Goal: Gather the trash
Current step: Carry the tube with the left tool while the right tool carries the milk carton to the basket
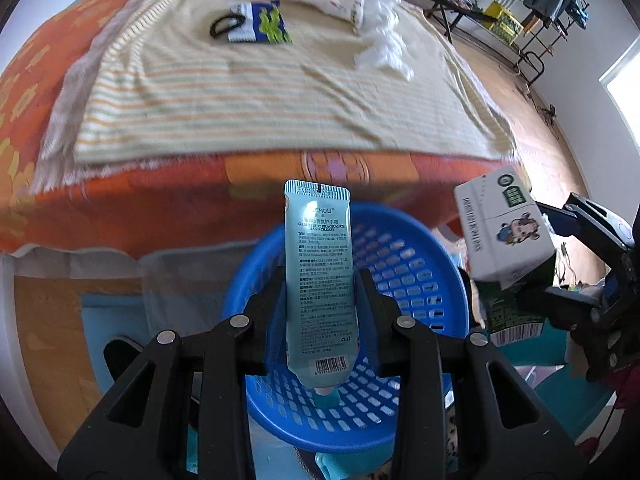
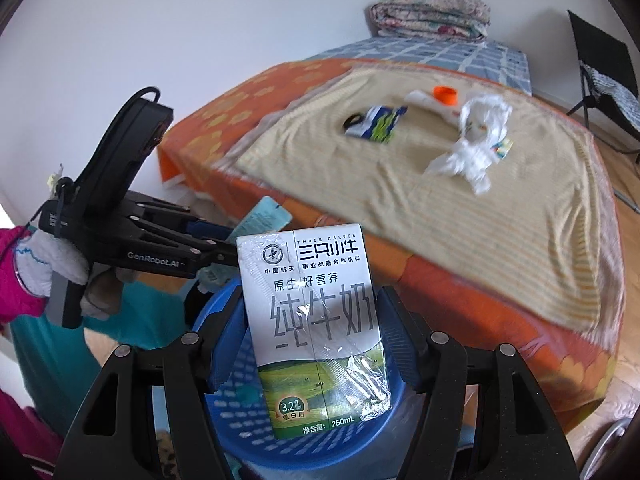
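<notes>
So the hand cream tube (image 1: 320,280) is pinched upright by the left gripper (image 1: 320,304), and the milk carton (image 2: 316,332) is clamped by its sides in the right gripper (image 2: 316,340). Both are held right over the blue basket (image 1: 420,264) on the floor beside the bed (image 1: 120,208), probably so they can be dropped straight in. A snack wrapper (image 1: 264,22), a white plastic bag (image 1: 384,36) and more bits are left on the bed.
</notes>
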